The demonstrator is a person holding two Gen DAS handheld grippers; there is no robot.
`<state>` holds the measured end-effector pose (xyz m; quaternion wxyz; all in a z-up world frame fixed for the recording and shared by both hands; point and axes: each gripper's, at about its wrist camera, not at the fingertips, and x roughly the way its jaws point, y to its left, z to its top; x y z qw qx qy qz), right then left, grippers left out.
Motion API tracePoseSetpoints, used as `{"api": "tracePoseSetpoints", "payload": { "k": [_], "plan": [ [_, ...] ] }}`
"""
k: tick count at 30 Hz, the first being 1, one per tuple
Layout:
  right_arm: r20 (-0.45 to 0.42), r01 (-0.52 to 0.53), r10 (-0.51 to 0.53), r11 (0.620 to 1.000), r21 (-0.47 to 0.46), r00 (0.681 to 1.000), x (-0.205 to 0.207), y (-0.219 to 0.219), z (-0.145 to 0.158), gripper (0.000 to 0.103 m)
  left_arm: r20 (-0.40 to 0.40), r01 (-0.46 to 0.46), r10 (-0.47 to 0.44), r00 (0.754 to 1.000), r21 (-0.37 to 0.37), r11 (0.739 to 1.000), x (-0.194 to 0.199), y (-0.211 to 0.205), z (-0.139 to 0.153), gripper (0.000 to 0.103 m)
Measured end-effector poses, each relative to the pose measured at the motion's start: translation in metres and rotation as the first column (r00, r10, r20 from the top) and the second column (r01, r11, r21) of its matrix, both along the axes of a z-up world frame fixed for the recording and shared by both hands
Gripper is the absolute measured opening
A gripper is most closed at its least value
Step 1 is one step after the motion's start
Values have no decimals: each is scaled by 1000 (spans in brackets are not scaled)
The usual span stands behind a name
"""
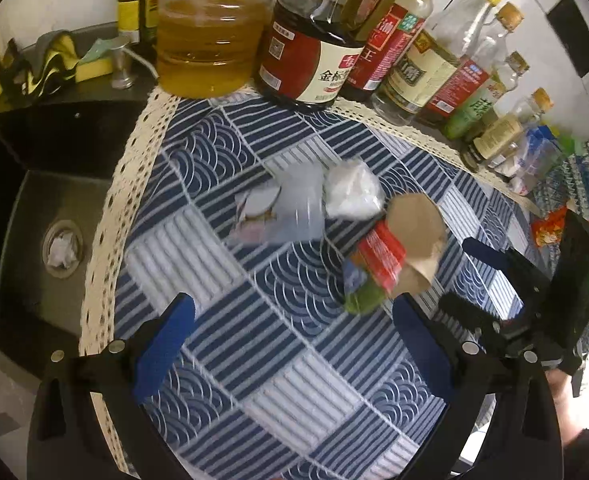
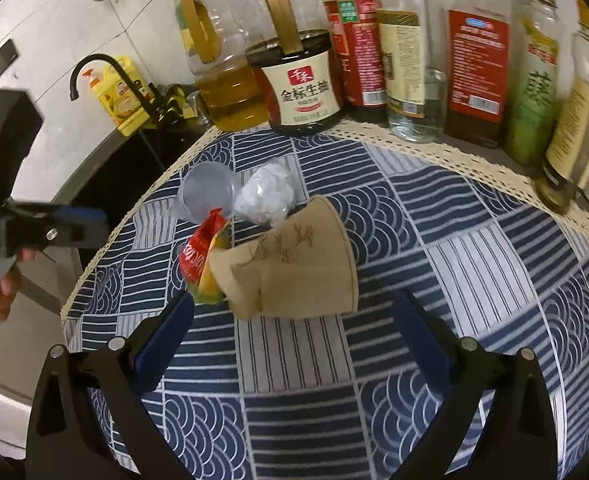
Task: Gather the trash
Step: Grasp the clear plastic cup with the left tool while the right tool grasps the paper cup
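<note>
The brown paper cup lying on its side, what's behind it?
Behind the paper cup sit a crumpled white bag, a clear cup and a red wrapper, partly hidden by it.

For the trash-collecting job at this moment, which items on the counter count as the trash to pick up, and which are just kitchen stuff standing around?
Belongs to the job:
- crushed brown paper cup
- red and green snack wrapper
- clear plastic cup lying on its side
- crumpled white plastic bag

Just standing about:
- big jug of yellow cooking oil
- dark soy sauce jug
- yellow sponge
- blue patterned tablecloth
</note>
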<state>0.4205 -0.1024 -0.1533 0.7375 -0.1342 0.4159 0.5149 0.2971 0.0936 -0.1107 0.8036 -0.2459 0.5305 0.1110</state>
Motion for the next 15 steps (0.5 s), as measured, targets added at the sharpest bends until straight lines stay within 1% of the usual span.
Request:
{"api": "tracePoseSetpoints", "payload": {
  "k": [3,5,7,9,13,15],
  "plan": [
    [2,-27,27,1000,-11,1000,3,8,-5,98,8,-39,39,999,16,999,14,13,-5,96],
    [-6,-45,45,999,-12,999,5,13,-8,98,4,-33,33,999,-18,999,25,19,-12,96],
    [-14,-55,54,998,-9,998,7,17,-9,98,-3,-31,31,1000,-24,999,33,23,-17,96],
    [-33,-62,62,998,-7,998,11,20,-11,98,-20,-27,27,999,-30,999,40,25,-24,96],
    [-43,-77,77,997,7,996,16,23,-11,98,-67,-64,60,996,-66,996,51,35,-41,96],
    [-53,-84,85,996,11,995,18,24,-12,96,-86,-80,74,994,-75,994,54,40,-46,96]
  ]
}}
